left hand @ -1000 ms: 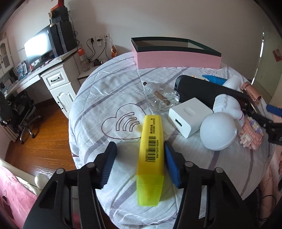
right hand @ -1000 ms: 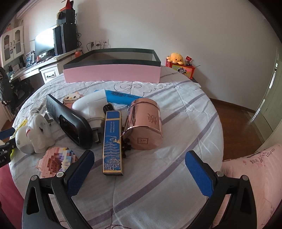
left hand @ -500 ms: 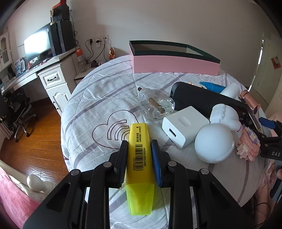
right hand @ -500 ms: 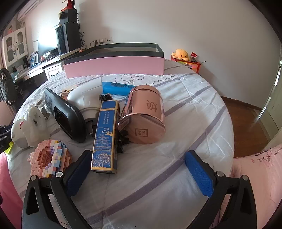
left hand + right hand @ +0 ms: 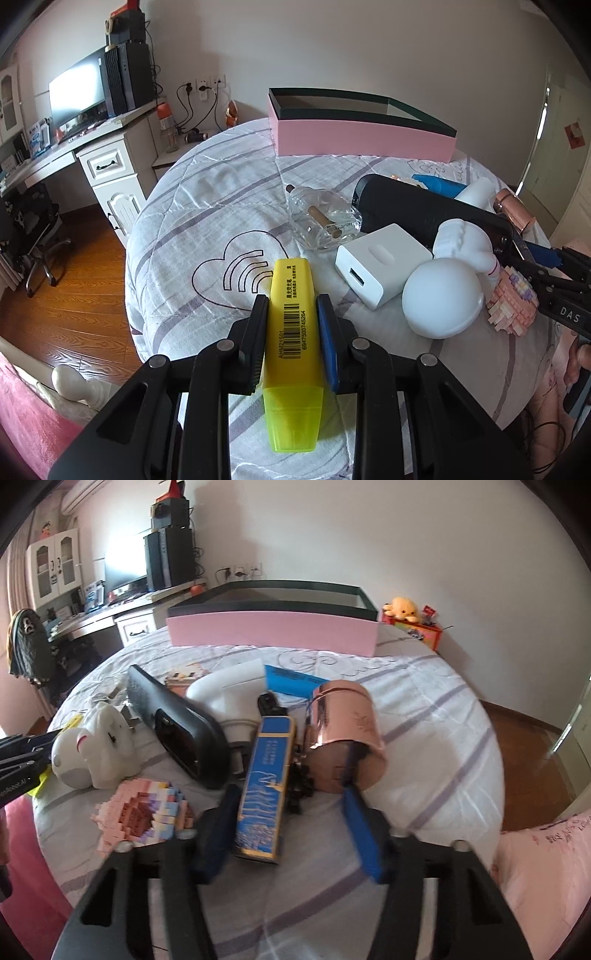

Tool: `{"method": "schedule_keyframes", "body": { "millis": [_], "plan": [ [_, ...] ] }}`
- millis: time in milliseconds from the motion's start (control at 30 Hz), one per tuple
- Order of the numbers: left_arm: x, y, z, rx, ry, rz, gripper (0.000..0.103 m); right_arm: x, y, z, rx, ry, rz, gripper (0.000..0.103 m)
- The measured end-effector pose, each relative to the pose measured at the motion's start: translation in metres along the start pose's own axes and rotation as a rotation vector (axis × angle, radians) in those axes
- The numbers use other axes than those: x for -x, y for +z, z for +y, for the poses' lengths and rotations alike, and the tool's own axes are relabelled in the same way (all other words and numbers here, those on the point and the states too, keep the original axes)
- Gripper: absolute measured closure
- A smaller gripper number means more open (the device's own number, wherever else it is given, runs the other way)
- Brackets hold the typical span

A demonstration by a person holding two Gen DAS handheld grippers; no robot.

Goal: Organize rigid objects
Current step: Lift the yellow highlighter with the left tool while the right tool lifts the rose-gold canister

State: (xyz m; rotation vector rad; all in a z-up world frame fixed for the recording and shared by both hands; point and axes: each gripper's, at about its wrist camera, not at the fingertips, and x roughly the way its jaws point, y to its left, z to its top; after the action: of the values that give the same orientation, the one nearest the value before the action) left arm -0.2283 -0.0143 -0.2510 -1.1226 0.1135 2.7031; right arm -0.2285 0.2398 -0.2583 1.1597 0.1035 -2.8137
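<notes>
Your left gripper (image 5: pixel 291 325) is clamped on the yellow highlighter (image 5: pixel 291 332), a flat plastic bar with a translucent cap, a barcode and "AHM21501" printed on it, lying at the near edge of the quilted striped bed (image 5: pixel 207 199). Your right gripper (image 5: pixel 291 812) has just been closing; its blue pads flank the glossy blue box (image 5: pixel 266 775) with gold edging without visibly pressing it. Just right of the box lies the shiny copper tin (image 5: pixel 347 738). The pink box (image 5: pixel 273 635) sits at the far side.
</notes>
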Motion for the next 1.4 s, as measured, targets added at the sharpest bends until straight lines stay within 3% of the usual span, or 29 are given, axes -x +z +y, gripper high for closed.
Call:
{"method": "schedule_keyframes", "body": {
  "millis": [67, 100, 133, 600, 1000, 1100, 1400],
  "plan": [
    [0.0, 0.0, 0.001, 0.006, -0.001, -0.003, 0.077, -0.002, 0.003, 0.001, 0.004, 0.007, -0.002, 0.056],
    [0.0, 0.0, 0.0, 0.009, -0.002, -0.003, 0.077, -0.003, 0.004, 0.002, 0.007, 0.016, -0.003, 0.068],
    [0.0, 0.0, 0.001, 0.011, -0.002, -0.005, 0.077, -0.004, 0.004, 0.003, 0.013, 0.009, 0.0, 0.073],
    [0.025, 0.013, -0.007, -0.002, -0.063, -0.06, 0.077, 0.029, 0.015, -0.004, 0.014, 0.011, -0.08, 0.073],
    [0.037, 0.061, -0.029, -0.069, -0.082, -0.144, 0.077, 0.045, 0.041, -0.016, 0.018, 0.044, -0.162, 0.074],
    [0.031, 0.073, -0.035, -0.089, -0.102, -0.15, 0.077, 0.042, 0.049, -0.018, 0.034, 0.041, -0.16, 0.082],
    [0.01, 0.068, -0.039, -0.099, -0.111, -0.093, 0.077, 0.018, 0.042, -0.037, -0.002, 0.034, -0.082, 0.078]
  ]
}}
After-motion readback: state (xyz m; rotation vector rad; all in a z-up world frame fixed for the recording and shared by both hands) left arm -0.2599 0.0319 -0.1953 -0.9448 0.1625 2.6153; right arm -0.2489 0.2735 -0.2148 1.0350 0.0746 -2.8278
